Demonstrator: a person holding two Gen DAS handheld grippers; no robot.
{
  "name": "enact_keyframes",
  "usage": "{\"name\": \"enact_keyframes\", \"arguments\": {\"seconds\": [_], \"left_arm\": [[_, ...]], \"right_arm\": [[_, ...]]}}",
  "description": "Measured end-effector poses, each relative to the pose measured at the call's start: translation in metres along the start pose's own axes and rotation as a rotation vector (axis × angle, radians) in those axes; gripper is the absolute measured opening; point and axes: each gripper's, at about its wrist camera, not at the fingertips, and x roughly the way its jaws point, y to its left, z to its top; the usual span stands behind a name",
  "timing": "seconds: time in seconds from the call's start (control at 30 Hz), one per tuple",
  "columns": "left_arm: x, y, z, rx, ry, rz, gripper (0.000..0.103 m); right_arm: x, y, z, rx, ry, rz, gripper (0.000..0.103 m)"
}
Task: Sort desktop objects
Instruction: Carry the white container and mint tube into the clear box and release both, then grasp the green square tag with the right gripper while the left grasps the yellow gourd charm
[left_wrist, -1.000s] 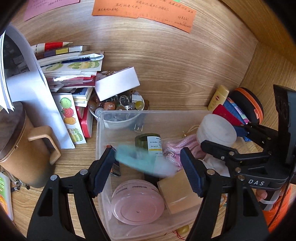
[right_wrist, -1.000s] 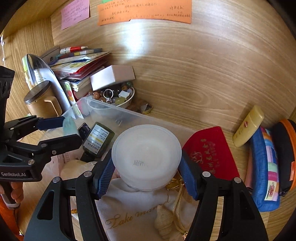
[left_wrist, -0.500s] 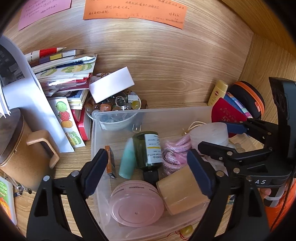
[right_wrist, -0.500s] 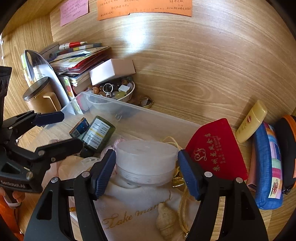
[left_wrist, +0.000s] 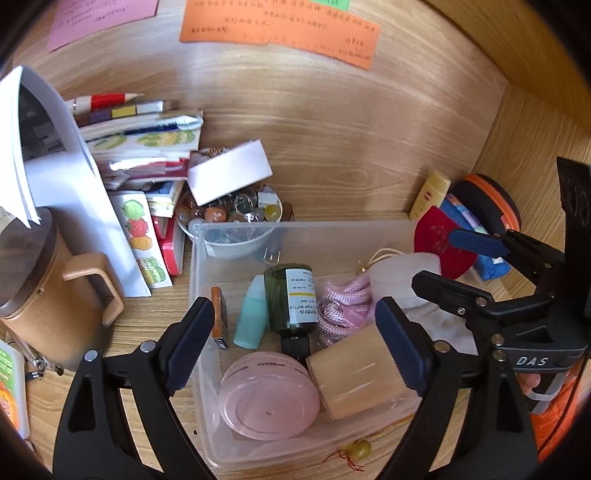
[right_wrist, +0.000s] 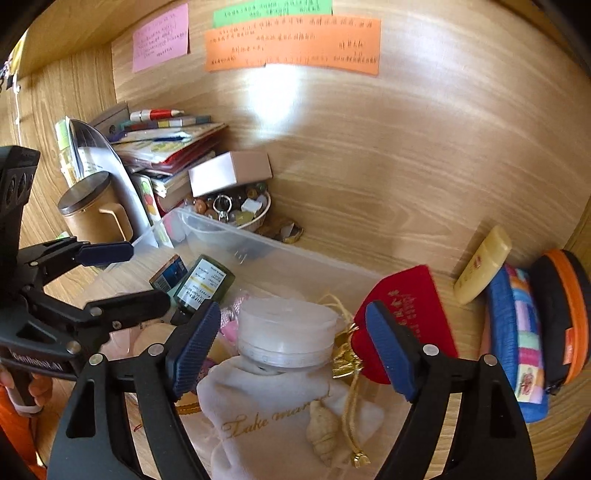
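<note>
A clear plastic bin (left_wrist: 199, 258) holds a teal tube (left_wrist: 253, 317), a green bottle (left_wrist: 293, 295), a pink round jar (left_wrist: 267, 400), a wooden block (left_wrist: 354, 373), pink cord (left_wrist: 340, 306) and a white round jar (right_wrist: 286, 332) resting on a white cloth pouch (right_wrist: 266, 417). My left gripper (left_wrist: 295, 343) is open and empty above the bin's near end. My right gripper (right_wrist: 291, 347) is open, its fingers apart from the white jar on either side. Each gripper shows in the other's view, the right one (left_wrist: 458, 262) and the left one (right_wrist: 125, 273).
A brown lidded mug (left_wrist: 40, 306), a stack of booklets (left_wrist: 140, 140) and a bowl of beads (left_wrist: 236, 210) under a white box (left_wrist: 229, 173) stand left and behind the bin. A red pouch (right_wrist: 410, 314), yellow tube (right_wrist: 484, 266) and striped and orange cases (right_wrist: 517, 339) lie right.
My left gripper let go of the teal tube, which now lies in the bin, and opened wide. My right gripper lowered the white jar onto the pouch and opened off it.
</note>
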Motion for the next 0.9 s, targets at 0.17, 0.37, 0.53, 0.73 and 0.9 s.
{"name": "enact_keyframes", "arguments": {"seconds": [0.17,0.37,0.53,0.73,0.9], "left_arm": [[-0.021,-0.004,0.003,0.002,-0.039,-0.002,0.094],[-0.047,-0.015,-0.002,0.037,-0.083,0.016,0.096],[-0.061,-0.020,-0.009,0.050,-0.094,0.047,0.098],[-0.073,-0.022,-0.024,0.037,-0.078,0.093,0.099],[-0.083,-0.026,-0.041,0.038,-0.071,0.119,0.099]], "right_arm": [[-0.017,0.001,0.005,-0.019,-0.036,-0.037,0.078],[-0.048,-0.001,0.005,-0.016,-0.096,-0.043,0.085],[-0.068,-0.006,-0.003,0.035,-0.122,-0.015,0.088],[-0.082,-0.002,-0.022,0.037,-0.115,-0.036,0.088],[-0.093,0.002,-0.045,0.026,-0.105,-0.047,0.088]]}}
